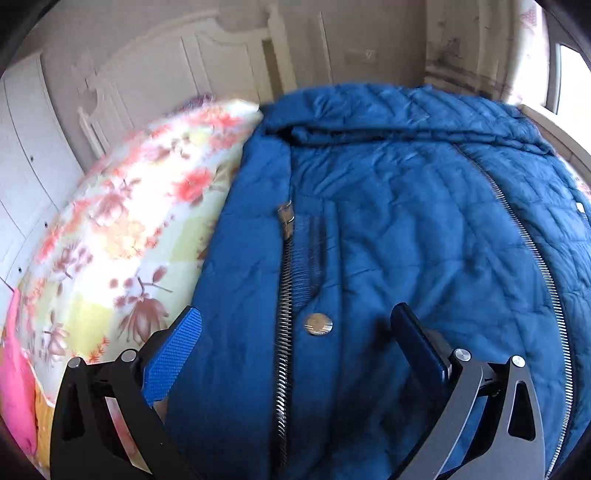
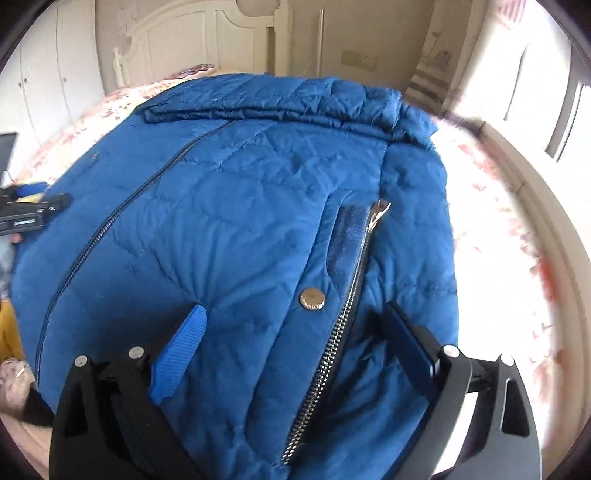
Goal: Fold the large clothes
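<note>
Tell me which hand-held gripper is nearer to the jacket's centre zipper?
Hard to call from these views. On the blue jacket, each side pocket has a snap: the left hand-held gripper frames one, the right hand-held gripper the other. The centre zipper runs between them.

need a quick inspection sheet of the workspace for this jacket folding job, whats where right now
surface: bed with a floral cover, mostly under the garment.
job's things: blue quilted jacket spread flat; main zipper closed; a side zipper and a metal snap under the left gripper; another snap under the right.
clutter: pink fabric at the bed's edge.
grippers: left gripper open, fingers straddling the side zipper; right gripper open over the other side zipper; neither holds fabric.
cables: nothing seen.
surroundings: white headboard, white wardrobe doors, bright window.
</note>
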Available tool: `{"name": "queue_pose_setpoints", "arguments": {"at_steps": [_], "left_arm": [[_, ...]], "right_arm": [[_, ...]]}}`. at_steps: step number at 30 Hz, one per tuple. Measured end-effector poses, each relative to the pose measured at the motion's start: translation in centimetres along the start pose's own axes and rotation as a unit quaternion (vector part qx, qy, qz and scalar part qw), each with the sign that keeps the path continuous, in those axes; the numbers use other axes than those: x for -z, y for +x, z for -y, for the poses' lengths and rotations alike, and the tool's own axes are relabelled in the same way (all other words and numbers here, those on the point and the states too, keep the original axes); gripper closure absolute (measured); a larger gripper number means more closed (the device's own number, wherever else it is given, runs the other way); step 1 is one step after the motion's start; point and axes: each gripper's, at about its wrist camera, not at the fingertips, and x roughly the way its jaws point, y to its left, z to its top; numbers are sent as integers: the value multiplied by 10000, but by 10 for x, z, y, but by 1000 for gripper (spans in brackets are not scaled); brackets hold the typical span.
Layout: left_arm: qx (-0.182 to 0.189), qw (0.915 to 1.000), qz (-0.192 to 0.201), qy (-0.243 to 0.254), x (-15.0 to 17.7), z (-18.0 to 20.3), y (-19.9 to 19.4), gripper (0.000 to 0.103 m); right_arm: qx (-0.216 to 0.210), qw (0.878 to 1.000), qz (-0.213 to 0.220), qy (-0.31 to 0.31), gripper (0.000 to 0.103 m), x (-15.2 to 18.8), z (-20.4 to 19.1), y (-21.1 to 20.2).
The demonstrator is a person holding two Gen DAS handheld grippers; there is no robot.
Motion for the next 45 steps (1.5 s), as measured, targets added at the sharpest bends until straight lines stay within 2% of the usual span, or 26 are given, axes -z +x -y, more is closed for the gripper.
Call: {"name": "queue_pose_setpoints", "arguments": {"at_steps": [1, 3, 5, 7, 9, 10, 12, 16, 19, 21, 23, 25, 30, 32, 36, 37, 39, 40, 41, 43, 45], "left_arm": [[258, 9996, 143, 2, 3, 7, -13, 5], [463, 9982, 374, 90, 7, 20, -31, 5], [522, 9966, 488, 414, 15, 40, -43, 5], [421, 9955, 311, 789, 23, 59, -36, 5], [331, 9956, 98, 876, 29, 66, -20, 4], [445, 9962, 166, 729, 31, 62, -20, 4], [733, 9959, 20, 533, 29, 52, -15, 4], [623, 9967, 40, 522, 30, 44, -23, 4], [562, 9980, 160, 255, 40, 22, -36, 4], [451, 9989, 51, 92, 52, 6, -31, 4], [746, 9971, 27, -147, 63, -11, -25, 4], [675, 9977, 97, -51, 65, -10, -25, 4], [461, 9989, 1, -41, 58, -5, -30, 4], [438, 9990, 97, -68, 56, -2, -40, 5], [756, 9959, 411, 284, 58, 21, -67, 5], [762, 9952, 433, 430, 59, 29, -69, 5], [535, 9946, 282, 840, 65, 51, -59, 4], [438, 9948, 244, 886, 69, 56, -52, 4], [501, 9952, 252, 800, 69, 53, -51, 4], [650, 9953, 146, 706, 67, 47, -49, 4], [666, 9952, 150, 708, 68, 47, -47, 4]], "right_arm": [[-33, 9999, 143, -1, 10, -1, -6, -7], [-447, 9982, 392, -40, 10, -4, -21, -19], [-677, 9962, 461, -297, 10, -4, -40, -24], [-781, 9943, 352, -638, 10, -3, -58, -19], [-678, 9932, -1, -946, 8, 4, -74, -1], [-638, 9938, 29, -910, 7, 5, -74, 3], [-777, 9941, 32, -758, 6, 6, -68, 5], [-759, 9942, 0, -767, 7, 6, -65, -4], [-622, 9958, 164, -652, 8, 17, -50, -23], [-542, 9972, 141, -492, 8, 26, -33, -27], [-637, 9977, 7, -242, 7, 38, -11, -22], [-757, 9968, 166, -206, 7, 45, -6, -24], [-416, 9986, -40, -321, 7, 38, -15, -26], [-207, 9986, 98, -481, 9, 35, -27, -37], [-594, 9945, 424, -745, 9, 32, -53, -56], [-702, 9928, 443, -866, 9, 34, -63, -57], [-743, 9879, 371, -1312, 9, 41, -89, -49], [-683, 9876, 257, -1391, 9, 44, -96, -40], [-651, 9881, 189, -1380, 3, 48, -99, -30], [-808, 9893, 268, -1187, 2, 51, -95, -27], [-834, 9880, 198, -1284, 3, 50, -94, -28]]}}
